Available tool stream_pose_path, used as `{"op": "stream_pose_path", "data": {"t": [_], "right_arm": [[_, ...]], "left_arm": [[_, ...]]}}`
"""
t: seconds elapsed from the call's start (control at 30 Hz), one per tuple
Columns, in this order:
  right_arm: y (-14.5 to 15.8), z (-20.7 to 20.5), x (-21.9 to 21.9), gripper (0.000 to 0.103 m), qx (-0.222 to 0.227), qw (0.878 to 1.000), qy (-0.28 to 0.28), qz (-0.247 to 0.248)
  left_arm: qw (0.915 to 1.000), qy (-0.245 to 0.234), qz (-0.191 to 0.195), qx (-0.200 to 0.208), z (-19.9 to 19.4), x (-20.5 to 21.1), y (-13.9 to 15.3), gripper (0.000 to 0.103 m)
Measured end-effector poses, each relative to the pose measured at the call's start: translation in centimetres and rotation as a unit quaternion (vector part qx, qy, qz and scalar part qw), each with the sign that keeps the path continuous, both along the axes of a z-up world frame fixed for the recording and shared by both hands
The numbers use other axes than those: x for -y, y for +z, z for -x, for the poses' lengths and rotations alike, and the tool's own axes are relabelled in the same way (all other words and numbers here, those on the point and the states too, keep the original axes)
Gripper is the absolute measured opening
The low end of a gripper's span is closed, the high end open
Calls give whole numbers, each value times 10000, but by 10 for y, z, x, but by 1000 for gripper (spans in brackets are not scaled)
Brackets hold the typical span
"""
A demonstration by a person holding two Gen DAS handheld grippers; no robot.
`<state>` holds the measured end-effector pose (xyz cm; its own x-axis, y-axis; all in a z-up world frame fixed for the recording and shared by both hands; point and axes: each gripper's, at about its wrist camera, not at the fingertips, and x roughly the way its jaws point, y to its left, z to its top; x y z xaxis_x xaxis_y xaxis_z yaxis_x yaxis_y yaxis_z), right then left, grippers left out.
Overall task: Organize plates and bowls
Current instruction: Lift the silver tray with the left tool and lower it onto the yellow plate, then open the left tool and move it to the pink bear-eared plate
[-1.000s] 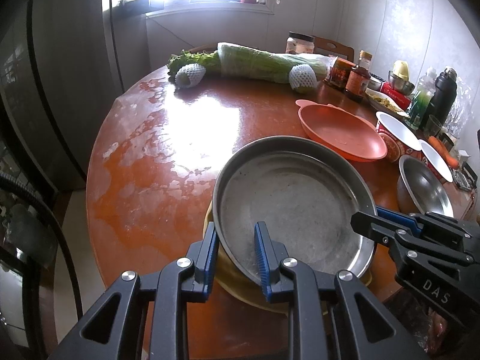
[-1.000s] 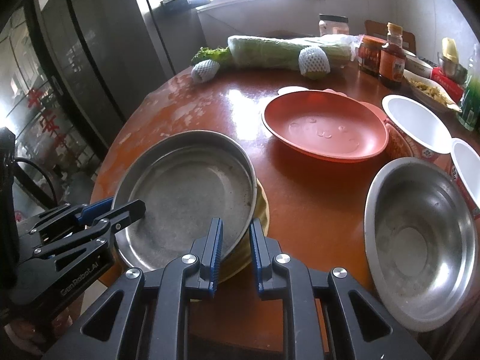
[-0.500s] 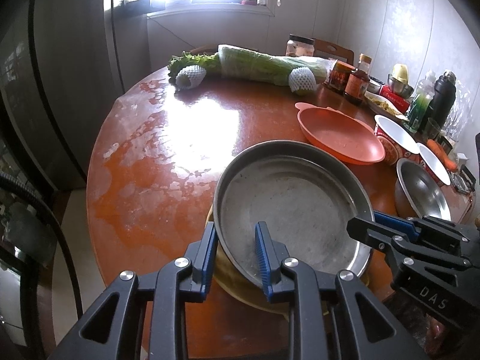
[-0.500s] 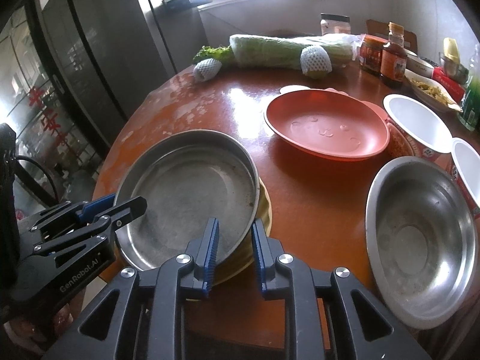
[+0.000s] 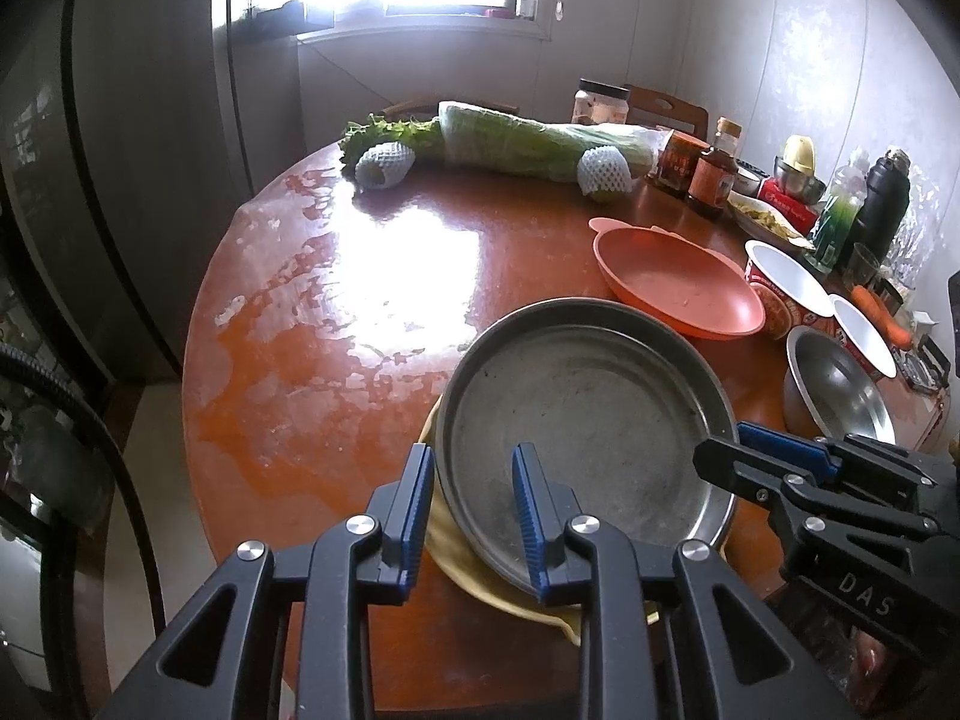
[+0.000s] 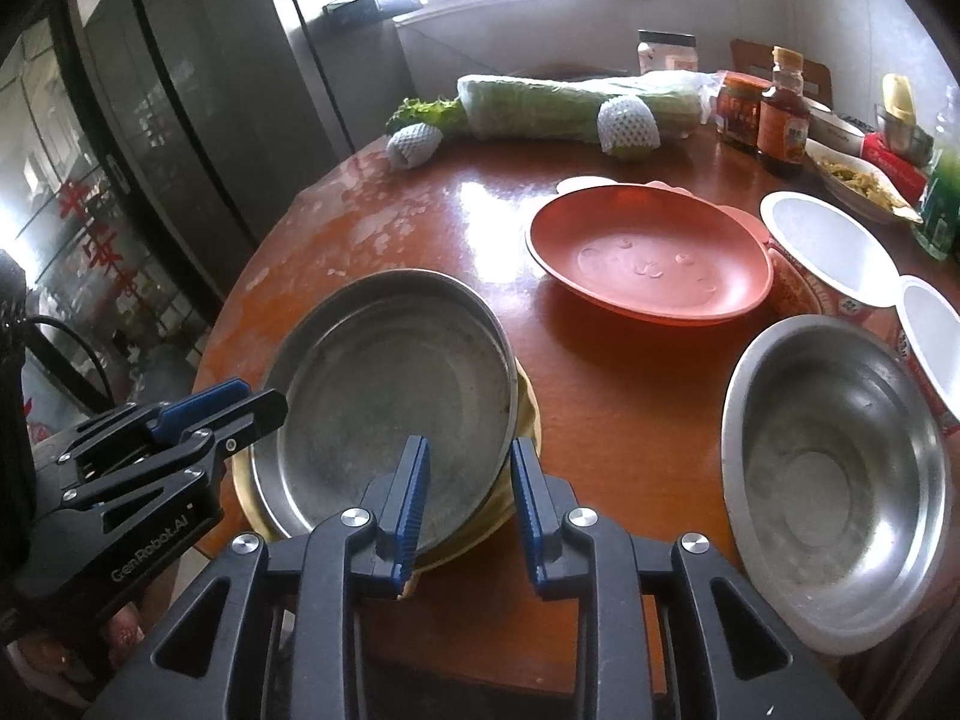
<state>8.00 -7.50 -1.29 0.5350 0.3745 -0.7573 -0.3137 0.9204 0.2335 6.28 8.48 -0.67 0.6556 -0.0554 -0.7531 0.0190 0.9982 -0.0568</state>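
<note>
Compared with half a second ago, both pairs of tongs stand wider apart: the rim of the steel plate was pinched from two sides then, and now each gripper only straddles it.

The left gripper has one blue finger outside the plate's left rim and the other finger over its floor; there is a gap on both sides, so it is open and grips nothing. The steel plate lies on a yellow plate at the near edge of the round table (only a thin yellow crescent shows under the metal). The right gripper is also parted, one finger inside the plate, the other beyond its right rim, above the yellow edge.

Further right stand the orange dish, two white bowls and the steel bowl.

The yellow plate is mostly covered, so its shape is hard to judge. The outer white bowl is cut off by the picture edge. Whether the finger pads touch the steel I cannot tell.
</note>
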Motion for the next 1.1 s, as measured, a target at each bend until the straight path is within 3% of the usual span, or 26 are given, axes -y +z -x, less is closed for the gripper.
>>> {"op": "stream_pose_path", "data": {"t": [0.7,1.1], "right_arm": [[23,5,34,30,227,9987,-260,-363],[33,-24,81,31,220,9938,-847,-680]], "left_arm": [[9992,-209,-24,351,-5,25,37,32],[9978,-632,-102,158,-62,55,48,32]]}}
